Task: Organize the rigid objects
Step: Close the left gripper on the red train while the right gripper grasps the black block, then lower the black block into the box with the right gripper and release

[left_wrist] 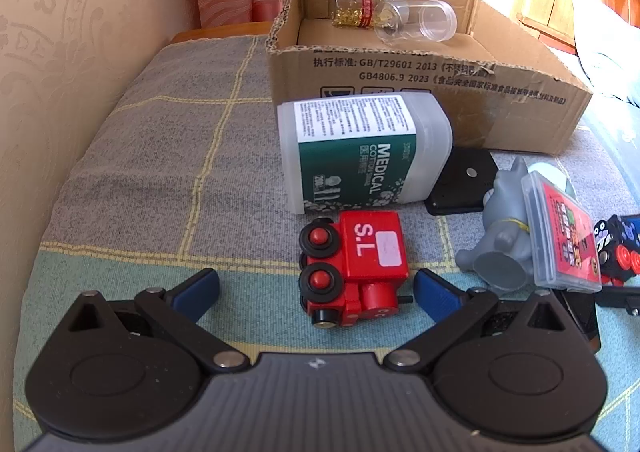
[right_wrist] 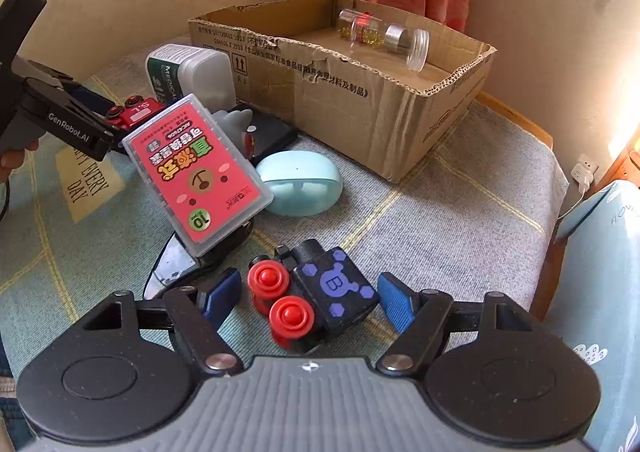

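My left gripper (left_wrist: pixel 316 290) is open, its blue pads on either side of a red toy train (left_wrist: pixel 354 266) marked S.L that lies on its side on the cloth; the train also shows in the right wrist view (right_wrist: pixel 136 110). My right gripper (right_wrist: pixel 310 298) is open around a black toy train car (right_wrist: pixel 316 302) with red wheels and a blue B. A cardboard box (left_wrist: pixel 440 92) stands behind, also in the right wrist view (right_wrist: pixel 360 92), holding a clear jar (left_wrist: pixel 416 22) with gold bits.
A medical cotton swab tub (left_wrist: pixel 360 152) lies on its side before the box. A grey toy figure (left_wrist: pixel 500 228), a red card case (right_wrist: pixel 196 172), a mint earbud case (right_wrist: pixel 300 182) and a black flat object (left_wrist: pixel 464 180) crowd the middle. A wall runs along the left.
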